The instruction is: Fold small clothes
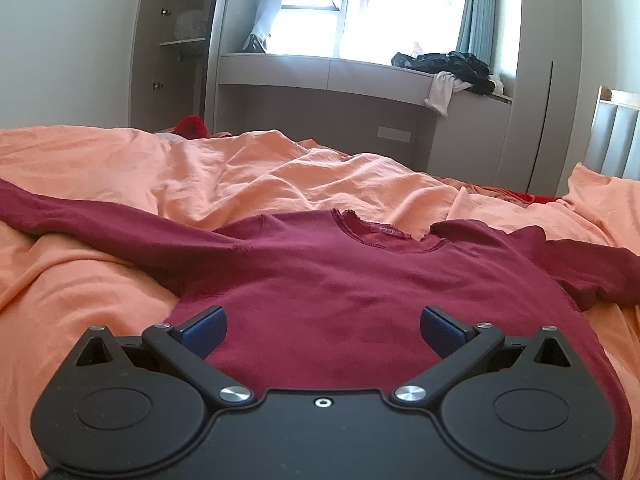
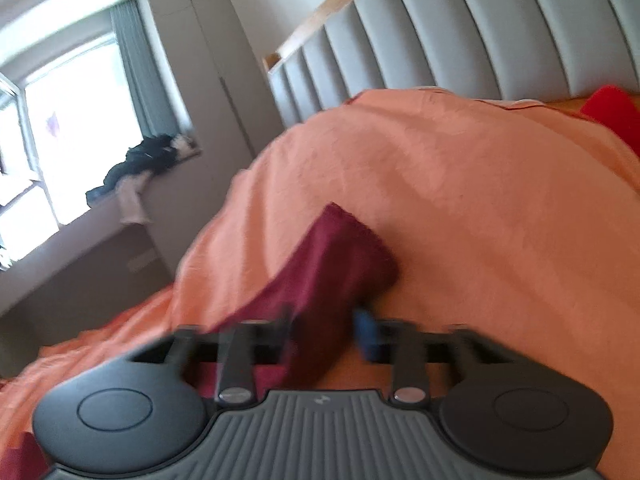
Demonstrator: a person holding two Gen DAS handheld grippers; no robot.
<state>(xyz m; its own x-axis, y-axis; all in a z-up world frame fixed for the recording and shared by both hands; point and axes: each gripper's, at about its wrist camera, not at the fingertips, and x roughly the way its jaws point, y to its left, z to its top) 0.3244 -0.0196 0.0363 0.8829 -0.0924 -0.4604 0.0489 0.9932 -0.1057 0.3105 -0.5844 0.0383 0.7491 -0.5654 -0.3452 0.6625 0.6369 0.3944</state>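
Orange bedsheet [image 1: 280,172] under maroon shirt [image 1: 320,280], left gripper [image 1: 322,330] spread, right gripper [image 2: 326,336] pinching sleeve [image 2: 332,264], dark clothes [image 1: 452,66] on windowsill

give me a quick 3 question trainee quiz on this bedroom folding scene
1. True or false: the left tool is open above the maroon shirt.
2. What does the right tool grip? A) the orange bedsheet B) the shirt's sleeve C) a pillow
3. Fill in: dark clothes are piled on the ledge below the ____.

Key: 1 true; 2 B; 3 window.
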